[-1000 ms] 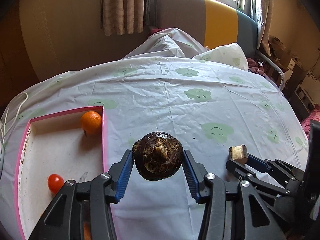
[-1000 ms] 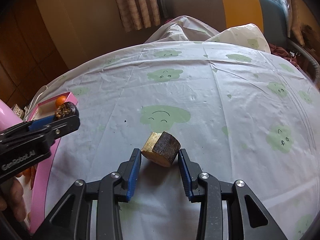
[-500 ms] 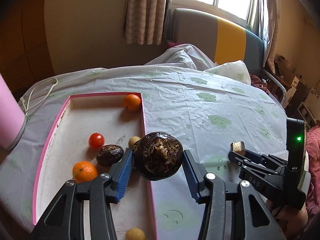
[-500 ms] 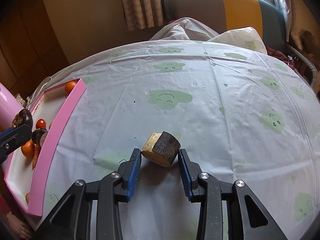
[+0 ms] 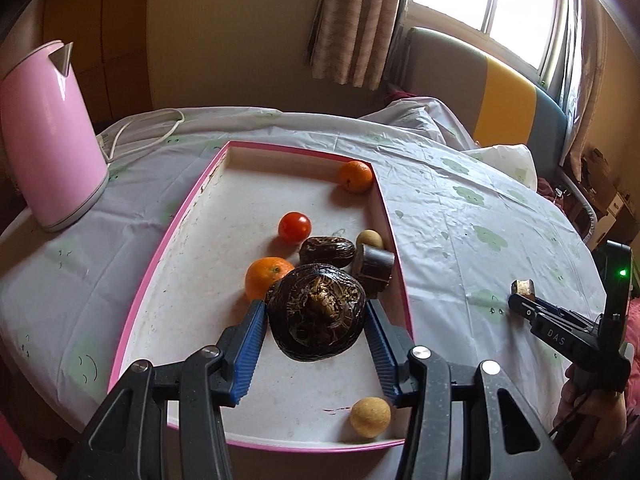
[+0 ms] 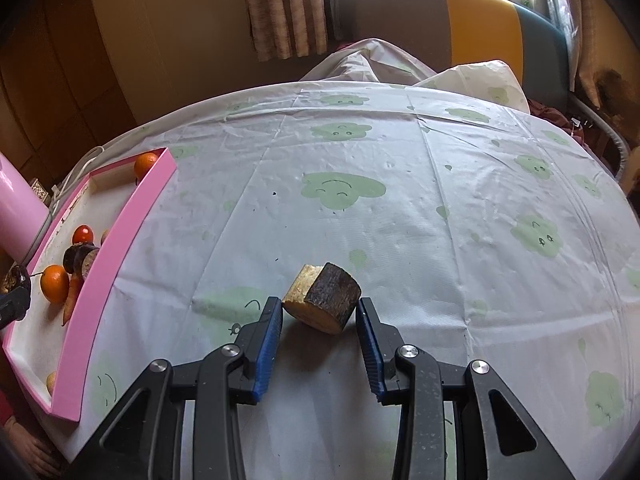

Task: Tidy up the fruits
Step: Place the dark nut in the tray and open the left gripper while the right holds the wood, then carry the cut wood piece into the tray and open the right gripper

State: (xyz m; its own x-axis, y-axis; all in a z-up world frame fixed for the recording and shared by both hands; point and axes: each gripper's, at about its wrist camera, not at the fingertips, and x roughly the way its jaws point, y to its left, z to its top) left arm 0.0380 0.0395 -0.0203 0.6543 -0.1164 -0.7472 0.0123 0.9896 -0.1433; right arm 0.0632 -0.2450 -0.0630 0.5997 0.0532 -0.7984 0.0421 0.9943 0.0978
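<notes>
My left gripper point(image 5: 316, 316) is shut on a dark wrinkled round fruit point(image 5: 316, 316) and holds it over the near part of the pink-rimmed tray point(image 5: 168, 240). The tray holds two oranges point(image 5: 354, 176) point(image 5: 266, 278), a tomato point(image 5: 294, 227), a dark oblong fruit point(image 5: 327, 251), a dark cut chunk point(image 5: 374, 266) and two small tan fruits point(image 5: 370, 417). My right gripper point(image 6: 318, 308) is shut on a dark-skinned chunk with a tan cut face point(image 6: 322, 298), above the tablecloth to the right of the tray point(image 6: 116, 252). The right gripper also shows in the left wrist view point(image 5: 522, 292).
A pink kettle point(image 5: 44, 136) with a white cord point(image 5: 140, 128) stands left of the tray. The round table carries a white cloth with green clouds point(image 6: 400, 184). A striped bench point(image 6: 460, 24) and curtains stand behind the table.
My left gripper has swung left with the dark round fruit, from over the cloth to over the tray. The right gripper keeps its chunk and has shifted little.
</notes>
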